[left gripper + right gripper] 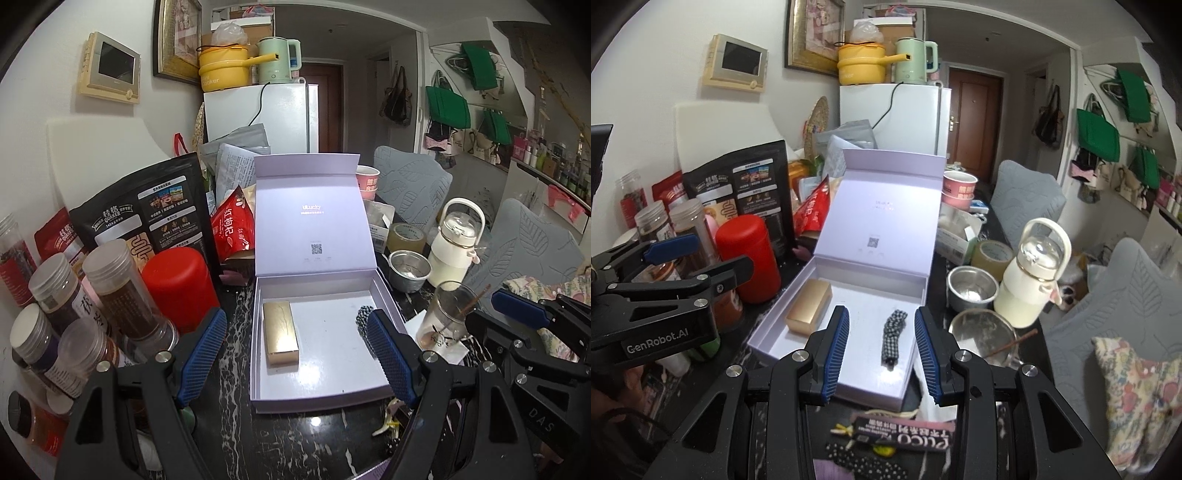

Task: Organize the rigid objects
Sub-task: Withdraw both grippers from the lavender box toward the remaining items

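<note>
Lavender box [798, 332] lay open, lid up at 12 o'clock. Gold bar [809, 306] at 9 o'clock inside, checkered strap [892, 338] at 3. Left gripper [297, 350] wide open, empty; right gripper [882, 350] likewise. Two items boxed; PUCO pack [905, 437] apparently remained outside at 6.

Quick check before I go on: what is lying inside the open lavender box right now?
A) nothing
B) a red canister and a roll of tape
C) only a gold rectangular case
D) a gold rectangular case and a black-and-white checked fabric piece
D: the right wrist view shows the gold case on the left side of the lavender box floor and the checked fabric piece lying apart from it, to its right.
</note>
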The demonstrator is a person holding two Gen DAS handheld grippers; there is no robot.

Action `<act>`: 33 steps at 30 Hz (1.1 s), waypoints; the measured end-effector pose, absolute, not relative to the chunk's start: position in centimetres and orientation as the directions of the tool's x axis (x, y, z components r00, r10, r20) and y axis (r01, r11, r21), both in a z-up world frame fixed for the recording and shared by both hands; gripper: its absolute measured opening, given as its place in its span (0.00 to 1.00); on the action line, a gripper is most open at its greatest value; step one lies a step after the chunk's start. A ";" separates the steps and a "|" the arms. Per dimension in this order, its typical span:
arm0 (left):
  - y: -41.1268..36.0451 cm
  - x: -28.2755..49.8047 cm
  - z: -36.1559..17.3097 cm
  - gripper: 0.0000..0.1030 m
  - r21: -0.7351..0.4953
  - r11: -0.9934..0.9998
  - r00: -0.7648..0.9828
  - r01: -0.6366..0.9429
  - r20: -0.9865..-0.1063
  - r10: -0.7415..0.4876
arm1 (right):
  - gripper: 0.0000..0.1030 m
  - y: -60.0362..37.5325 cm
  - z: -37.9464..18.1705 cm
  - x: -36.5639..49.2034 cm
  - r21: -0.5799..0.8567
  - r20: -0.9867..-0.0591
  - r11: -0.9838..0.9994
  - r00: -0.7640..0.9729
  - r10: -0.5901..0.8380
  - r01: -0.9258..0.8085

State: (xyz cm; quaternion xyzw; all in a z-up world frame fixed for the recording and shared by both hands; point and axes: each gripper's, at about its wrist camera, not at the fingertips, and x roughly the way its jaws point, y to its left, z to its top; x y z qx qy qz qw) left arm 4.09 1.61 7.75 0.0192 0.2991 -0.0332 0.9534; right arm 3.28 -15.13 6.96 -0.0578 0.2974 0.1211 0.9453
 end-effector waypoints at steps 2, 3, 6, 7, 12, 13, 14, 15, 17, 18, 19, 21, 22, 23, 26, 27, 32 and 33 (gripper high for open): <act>1.4 3.5 7.6 0.77 0.018 0.996 0.818 0.084 -0.572 -0.059 | 0.36 -15.4 6.8 2.4 -0.035 -0.575 0.965 0.795 0.193 -0.260; 1.3 3.0 7.5 0.77 0.017 0.996 0.819 0.091 -0.571 -0.065 | 0.36 -15.5 6.8 2.1 -0.035 -0.575 0.965 0.796 0.192 -0.258; 1.1 2.0 7.2 0.77 0.014 0.994 0.817 0.108 -0.571 -0.081 | 0.36 -15.8 6.7 1.0 -0.036 -0.573 0.966 0.798 0.188 -0.254; 1.0 1.8 7.1 0.77 0.014 0.993 0.816 0.113 -0.572 -0.085 | 0.36 -15.9 6.6 0.8 -0.036 -0.572 0.967 0.798 0.188 -0.254; 0.7 -0.1 6.6 0.77 0.016 0.992 0.817 0.126 -0.569 -0.095 | 0.36 -16.3 6.2 -1.0 -0.032 -0.572 0.968 0.799 0.187 -0.249; 0.6 -0.4 6.5 0.77 0.017 0.992 0.817 0.128 -0.569 -0.095 | 0.36 -16.4 6.1 -1.2 -0.029 -0.573 0.968 0.797 0.188 -0.249; 0.6 -0.7 6.4 0.77 0.021 0.991 0.816 0.129 -0.571 -0.094 | 0.36 -16.4 5.9 -1.4 -0.026 -0.575 0.968 0.796 0.189 -0.249; 0.5 -1.1 6.4 0.77 0.027 0.991 0.816 0.128 -0.571 -0.090 | 0.36 -16.5 5.7 -1.7 -0.022 -0.577 0.969 0.794 0.189 -0.247; 0.5 -1.7 6.3 0.77 0.040 0.991 0.820 0.129 -0.566 -0.084 | 0.36 -16.7 5.4 -2.2 -0.016 -0.579 0.970 0.793 0.188 -0.242; 0.4 -2.0 6.2 0.77 0.047 0.990 0.822 0.130 -0.564 -0.081 | 0.36 -16.8 5.3 -2.5 -0.012 -0.580 0.971 0.793 0.188 -0.239; 0.2 -2.3 6.1 0.77 0.056 0.990 0.824 0.132 -0.562 -0.079 | 0.36 -16.9 5.1 -2.7 -0.008 -0.580 0.971 0.792 0.189 -0.238; 0.0 -2.8 5.9 0.77 0.064 0.987 0.822 0.145 -0.563 -0.084 | 0.36 -17.1 4.7 -3.1 -0.002 -0.584 0.973 0.790 0.188 -0.233; -0.2 -3.1 5.8 0.77 0.064 0.986 0.819 0.153 -0.566 -0.090 | 0.36 -17.2 4.5 -3.4 0.000 -0.585 0.974 0.789 0.185 -0.228; -0.2 -3.2 5.6 0.77 0.061 0.985 0.816 0.160 -0.571 -0.097 | 0.36 -17.3 4.3 -3.6 0.000 -0.587 0.974 0.789 0.182 -0.225; -0.5 -3.8 5.0 0.77 0.047 0.982 0.801 0.182 -0.586 -0.121 | 0.36 -17.5 3.8 -4.2 0.004 -0.593 0.976 0.785 0.177 -0.218; -0.6 -3.9 4.7 0.77 0.045 0.981 0.798 0.186 -0.590 -0.124 | 0.36 -17.6 3.7 -4.4 0.006 -0.594 0.976 0.784 0.178 -0.217; -0.7 -4.5 3.5 0.77 0.018 0.977 0.778 0.212 -0.608 -0.158 | 0.36 -18.2 2.6 -5.4 0.026 -0.608 0.981 0.776 0.169 -0.193; -0.7 -4.5 3.2 0.77 0.012 0.976 0.773 0.217 -0.613 -0.165 | 0.36 -18.2 2.4 -5.5 0.028 -0.611 0.981 0.774 0.167 -0.190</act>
